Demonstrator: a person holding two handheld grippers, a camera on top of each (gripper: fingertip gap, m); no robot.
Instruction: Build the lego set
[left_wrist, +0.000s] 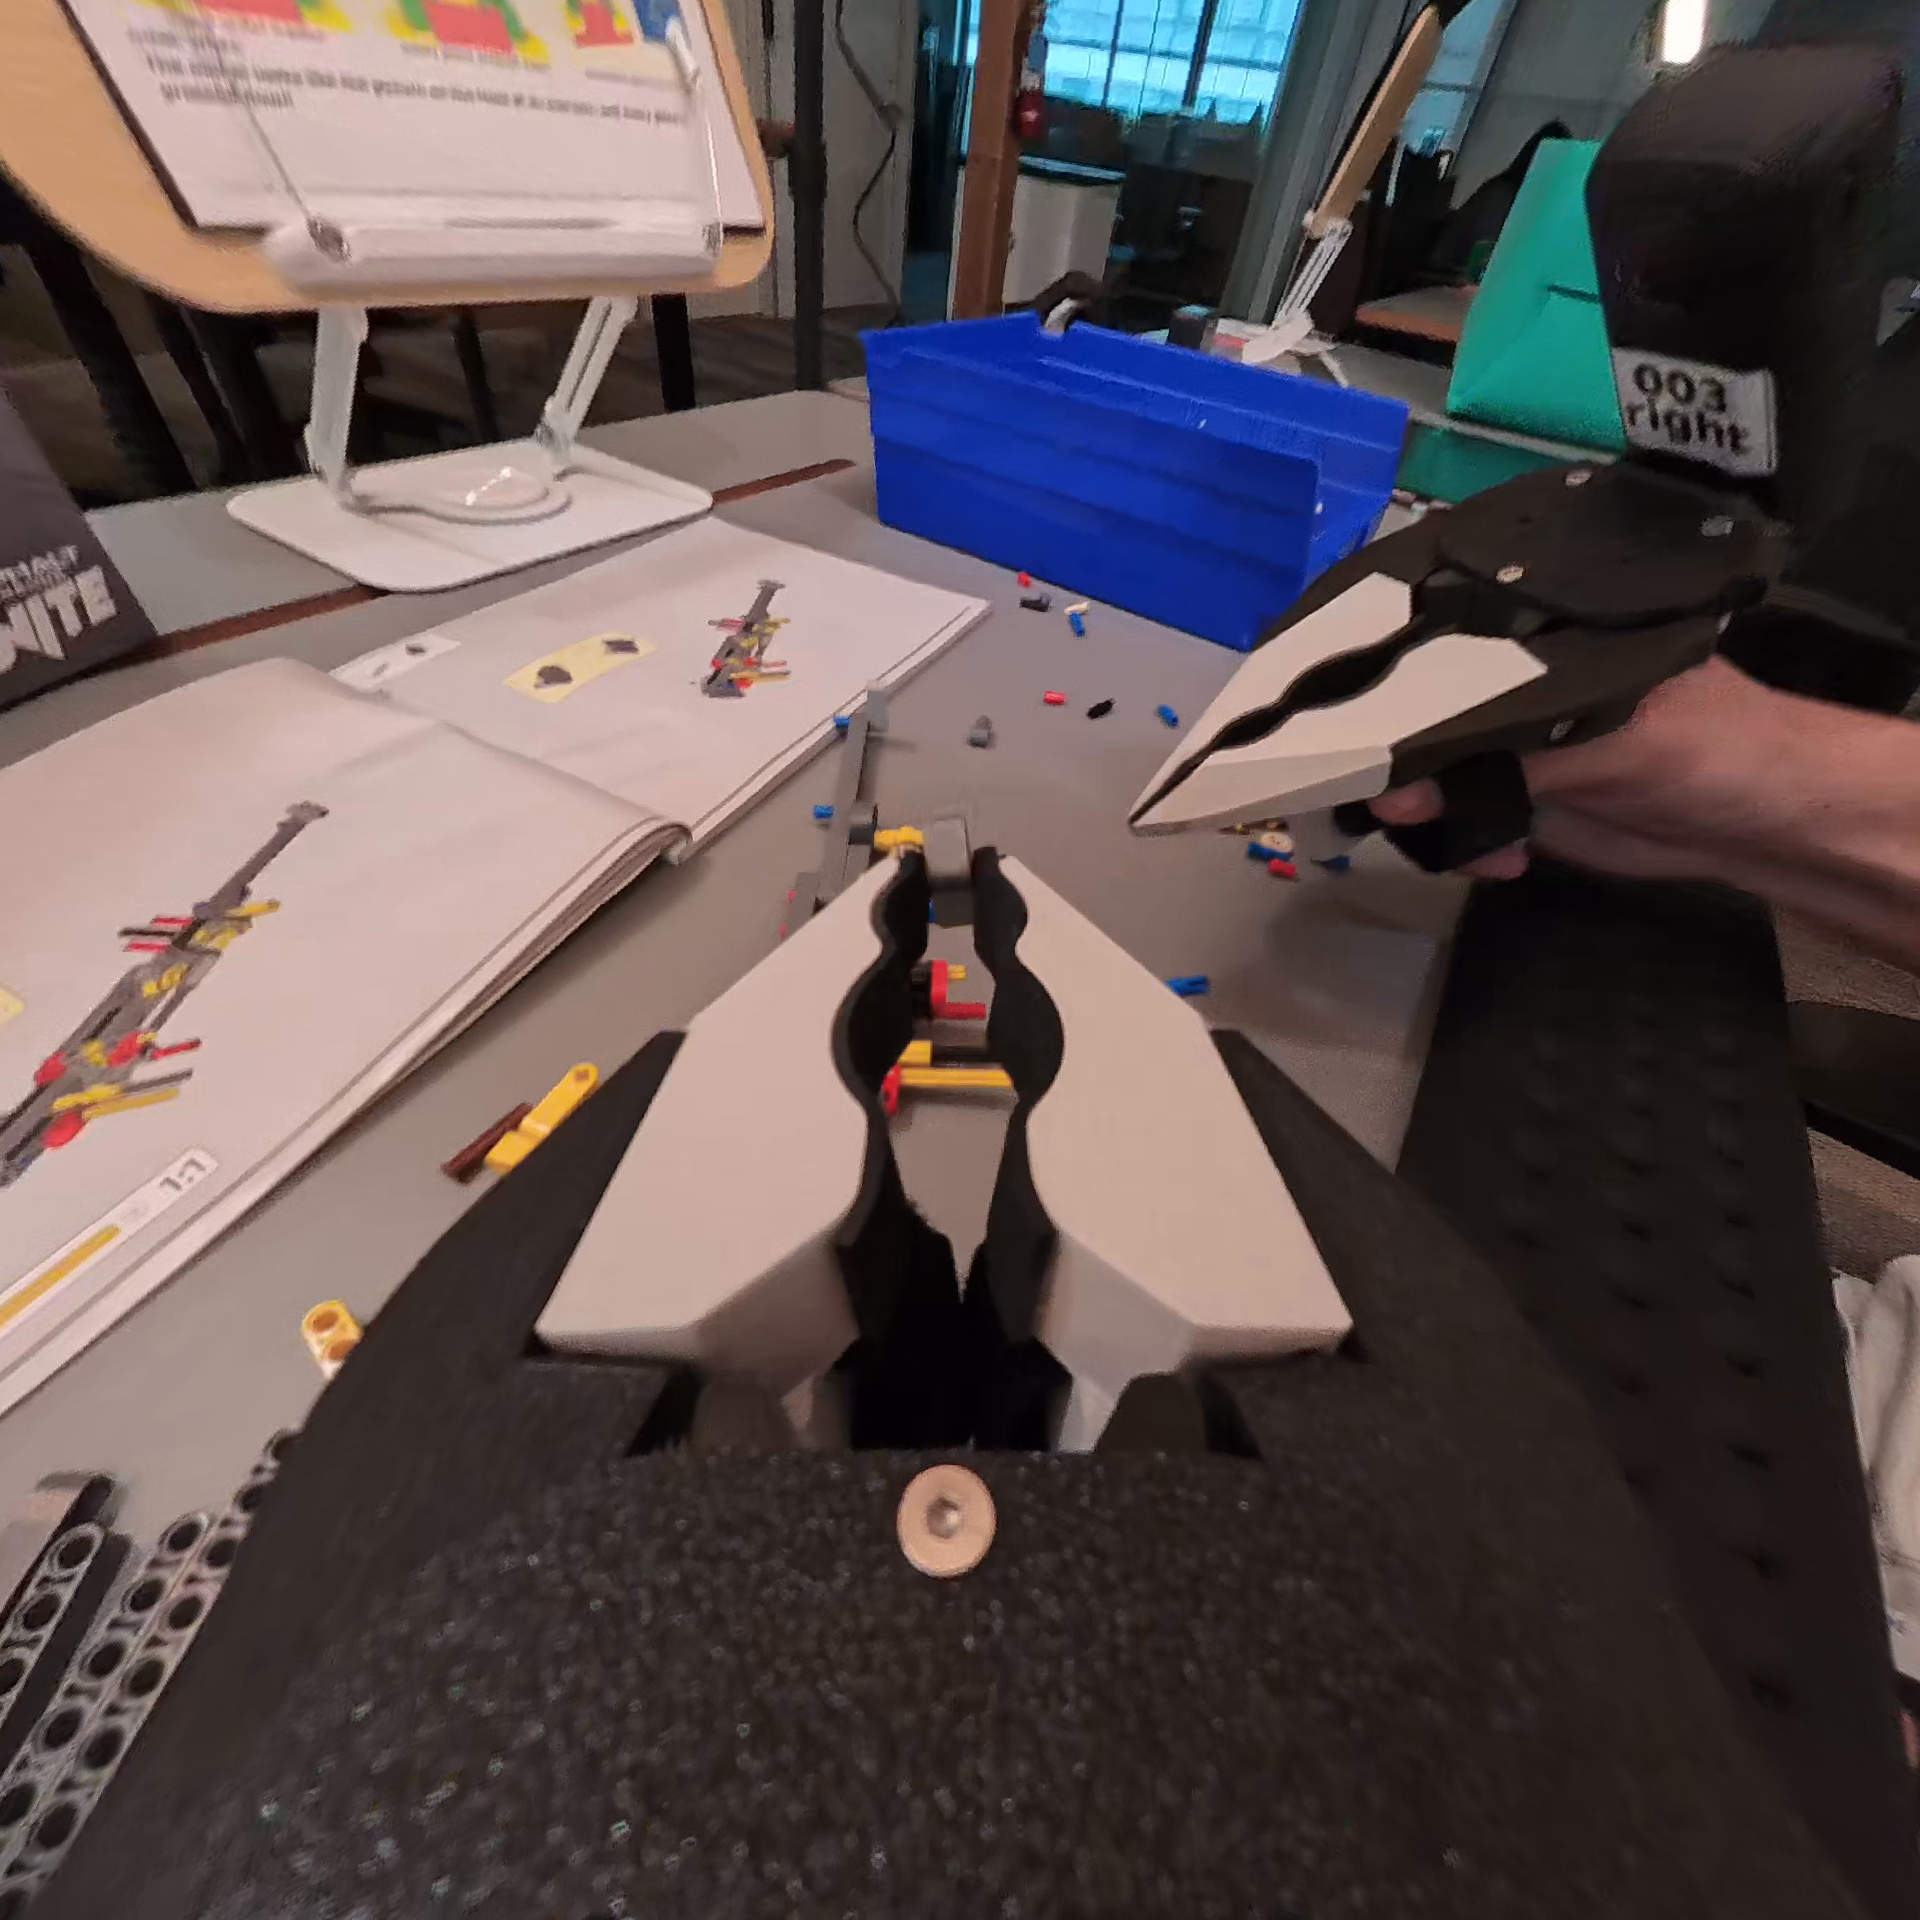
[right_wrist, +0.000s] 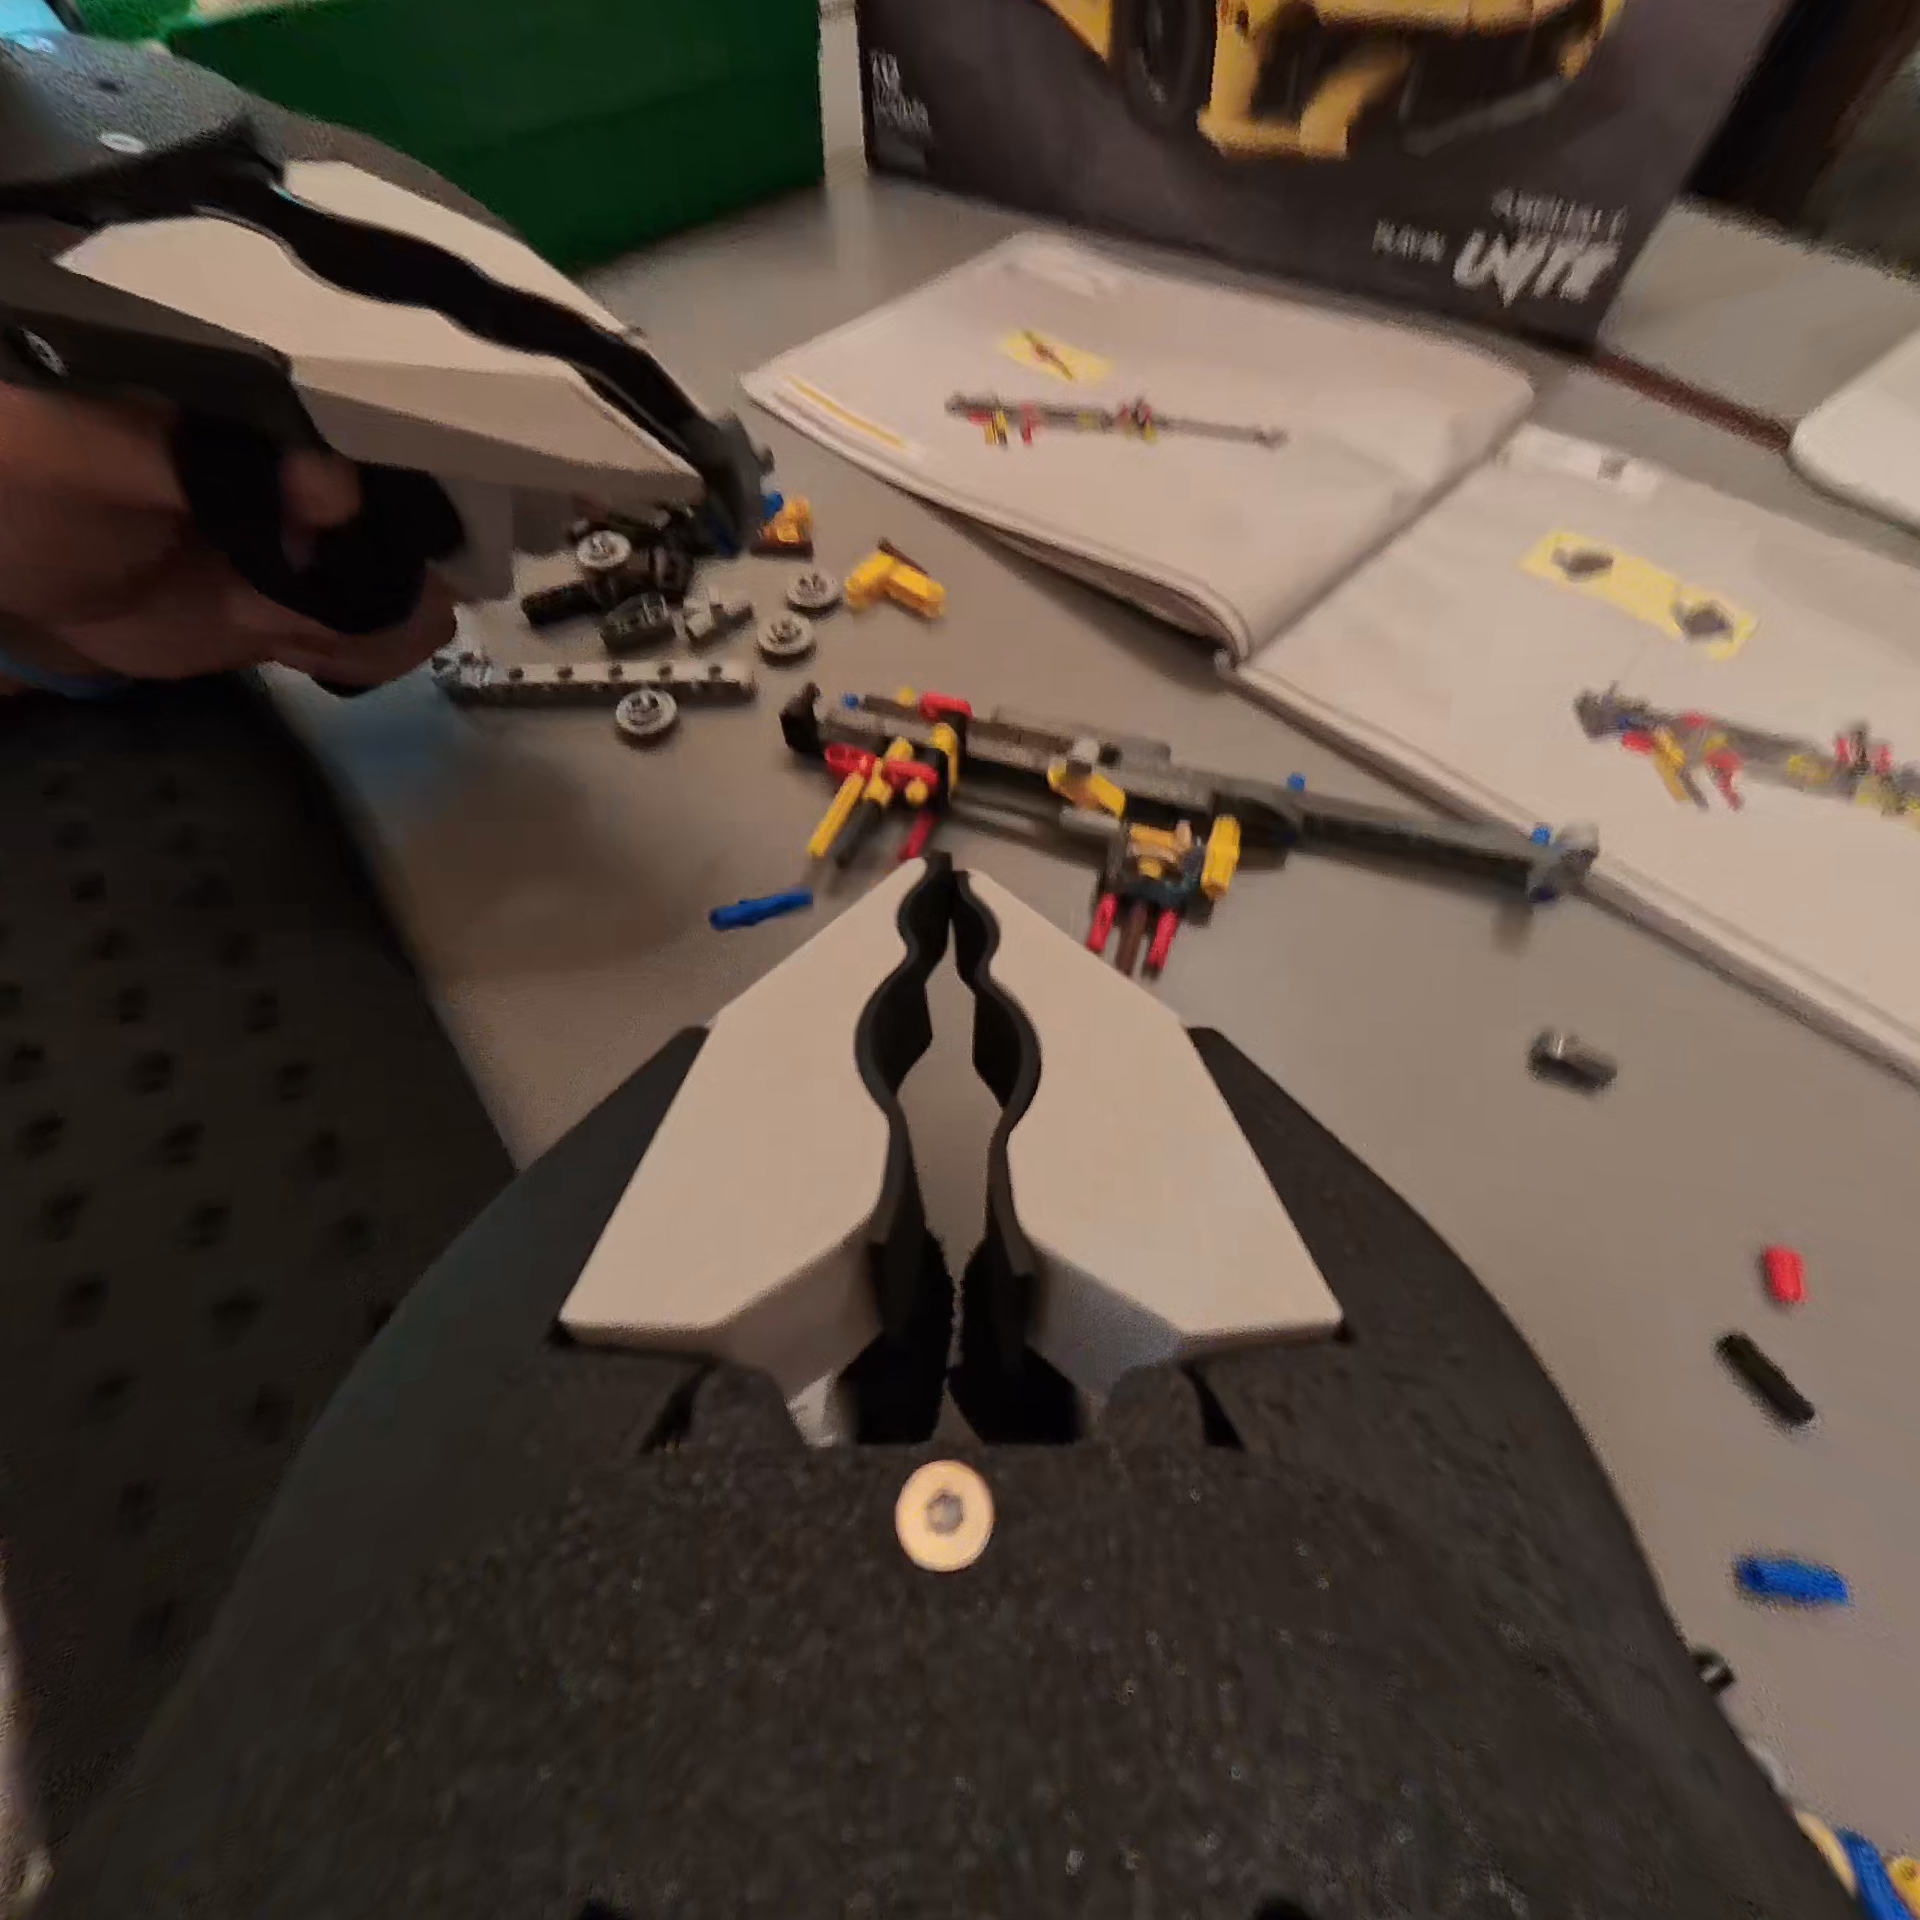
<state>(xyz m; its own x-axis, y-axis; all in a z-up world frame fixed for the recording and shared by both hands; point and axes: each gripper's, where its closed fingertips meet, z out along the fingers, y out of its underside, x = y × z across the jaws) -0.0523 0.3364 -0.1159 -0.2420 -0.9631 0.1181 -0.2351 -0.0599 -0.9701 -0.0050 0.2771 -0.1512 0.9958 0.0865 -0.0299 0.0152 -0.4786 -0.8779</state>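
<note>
Your long grey beam assembly with yellow, red and blue plastic pins (right_wrist: 1174, 800) lies flat on the grey table (right_wrist: 1351, 1195) at 12 o'clock from the right gripper (right_wrist: 940, 883), whose jaws are nearly closed on nothing. It looks light, stiff and pin-fragile, so grip the bare beam. The left gripper (left_wrist: 940, 873) is clamped on a small grey block (left_wrist: 948, 844); the open instruction booklet (left_wrist: 416, 831) crowds 10 o'clock, with free table toward 3 o'clock.
</note>
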